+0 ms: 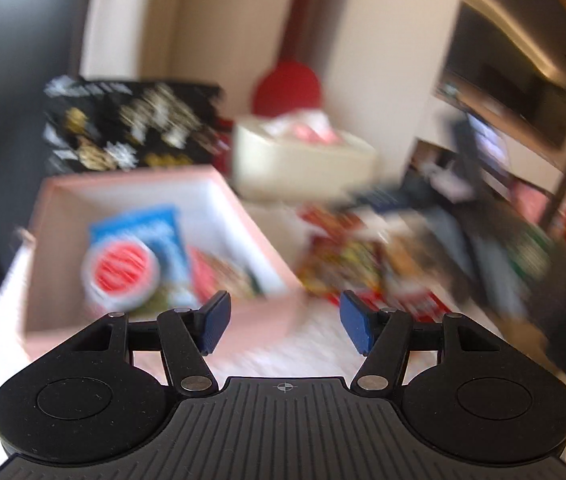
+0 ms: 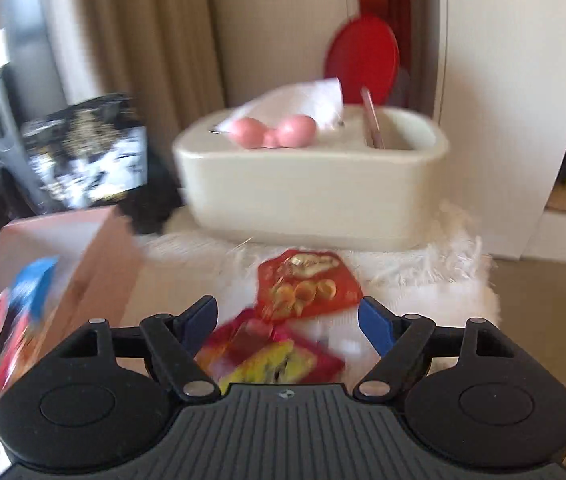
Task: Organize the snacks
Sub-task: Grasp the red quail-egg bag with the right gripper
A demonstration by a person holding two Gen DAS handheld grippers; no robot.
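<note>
Holding nothing, your left gripper (image 1: 285, 322) and right gripper (image 2: 288, 326) both stand parted. Loose snack packets (image 2: 307, 290) lie just beyond the right one; further left, the pink box (image 1: 63, 216) contains more snacks, cream bin (image 2: 311, 192) behind.

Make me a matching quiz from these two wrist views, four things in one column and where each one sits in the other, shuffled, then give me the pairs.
Things:
1. round tub with red lid
2. red snack packet
3. pink ball-shaped piece
4. red disc

Places:
A. on top of the cream container
B. inside the pink box
C. upright behind the cream container
D. on the white fluffy cloth, ahead of the open right gripper

Pairs: 1-B, 2-D, 3-A, 4-C
</note>
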